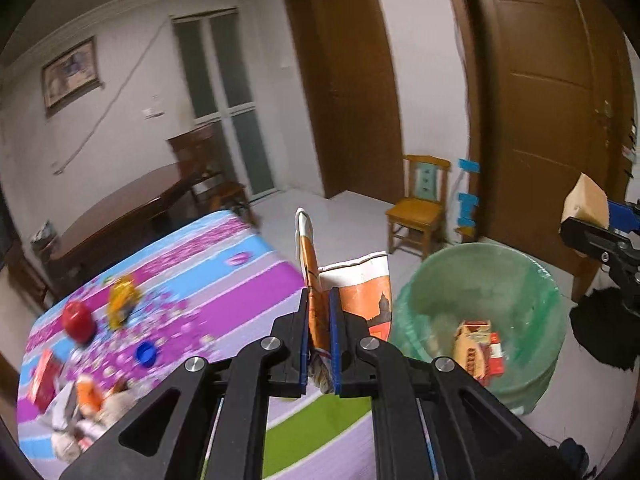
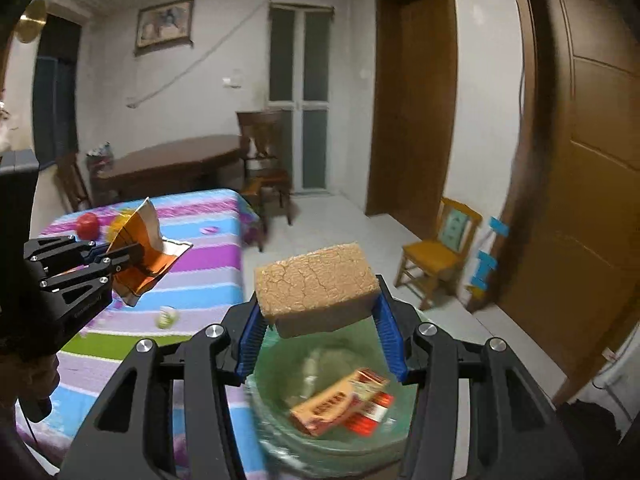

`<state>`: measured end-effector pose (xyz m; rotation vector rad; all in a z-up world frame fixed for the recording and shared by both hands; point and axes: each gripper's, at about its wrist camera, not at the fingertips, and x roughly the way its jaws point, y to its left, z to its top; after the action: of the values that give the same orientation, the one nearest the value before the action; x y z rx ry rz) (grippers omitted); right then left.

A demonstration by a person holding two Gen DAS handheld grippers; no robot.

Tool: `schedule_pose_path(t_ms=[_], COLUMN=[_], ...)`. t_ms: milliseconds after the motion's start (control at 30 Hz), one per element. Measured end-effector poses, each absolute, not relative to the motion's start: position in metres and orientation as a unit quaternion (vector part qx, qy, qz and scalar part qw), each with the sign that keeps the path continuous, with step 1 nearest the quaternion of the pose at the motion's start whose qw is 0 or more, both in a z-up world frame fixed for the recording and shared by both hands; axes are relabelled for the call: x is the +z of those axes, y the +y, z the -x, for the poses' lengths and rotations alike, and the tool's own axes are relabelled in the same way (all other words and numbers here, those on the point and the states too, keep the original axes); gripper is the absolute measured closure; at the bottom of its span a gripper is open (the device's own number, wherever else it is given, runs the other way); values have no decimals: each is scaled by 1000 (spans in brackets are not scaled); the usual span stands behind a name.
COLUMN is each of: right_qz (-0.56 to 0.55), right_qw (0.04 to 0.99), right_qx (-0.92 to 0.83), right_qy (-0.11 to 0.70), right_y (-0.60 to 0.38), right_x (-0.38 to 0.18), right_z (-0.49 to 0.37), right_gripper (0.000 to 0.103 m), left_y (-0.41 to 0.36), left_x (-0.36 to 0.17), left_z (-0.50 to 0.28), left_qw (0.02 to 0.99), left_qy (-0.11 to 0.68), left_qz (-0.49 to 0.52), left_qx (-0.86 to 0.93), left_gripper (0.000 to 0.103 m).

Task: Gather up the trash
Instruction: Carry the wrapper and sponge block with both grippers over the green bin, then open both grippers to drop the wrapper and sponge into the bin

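My left gripper point(image 1: 320, 300) is shut on a crumpled orange and white wrapper point(image 1: 362, 292), held over the table's right edge, left of the bin. From the right wrist view the same wrapper point(image 2: 140, 256) hangs from the left gripper point(image 2: 136, 254) above the striped cloth. My right gripper point(image 2: 320, 320) is shut on a tan, cracked sponge block point(image 2: 316, 280) directly above the green-lined bin point(image 2: 280, 420). The left wrist view shows that block point(image 1: 584, 204) and the right gripper point(image 1: 608, 216) at the right edge. The bin point(image 1: 480, 280) holds red and yellow packaging point(image 1: 478, 348).
The table with a striped purple, blue and green cloth point(image 1: 200, 280) carries a red apple point(image 1: 78, 320), a yellow wrapper point(image 1: 122, 300), a blue cap point(image 1: 145, 353) and mixed litter point(image 1: 80, 412). A small wooden chair point(image 1: 420, 208) and a brown door point(image 1: 552, 112) stand behind the bin.
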<state>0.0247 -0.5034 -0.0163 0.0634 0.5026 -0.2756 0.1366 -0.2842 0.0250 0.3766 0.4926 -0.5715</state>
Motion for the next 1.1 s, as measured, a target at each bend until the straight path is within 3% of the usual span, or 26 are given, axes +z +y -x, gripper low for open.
schedule_pose_path(t_ms=[367,1100], right_qz=[-45,-57], right_qw=[938,918], right_qx=[-168,-167], right_qy=[301,354], right_y=[-546,-566], right_x=[-42,-63], right_z=[-27,-43], right_gripper=[55,55], left_y=[-375,-409], left_x=[-4,-44], left_z=[-153,-157], left_qw=[884,861], left_qy=[260,282], left_qz=[-220,-254], left_qx=[-319,-339], left_gripper=[93,93])
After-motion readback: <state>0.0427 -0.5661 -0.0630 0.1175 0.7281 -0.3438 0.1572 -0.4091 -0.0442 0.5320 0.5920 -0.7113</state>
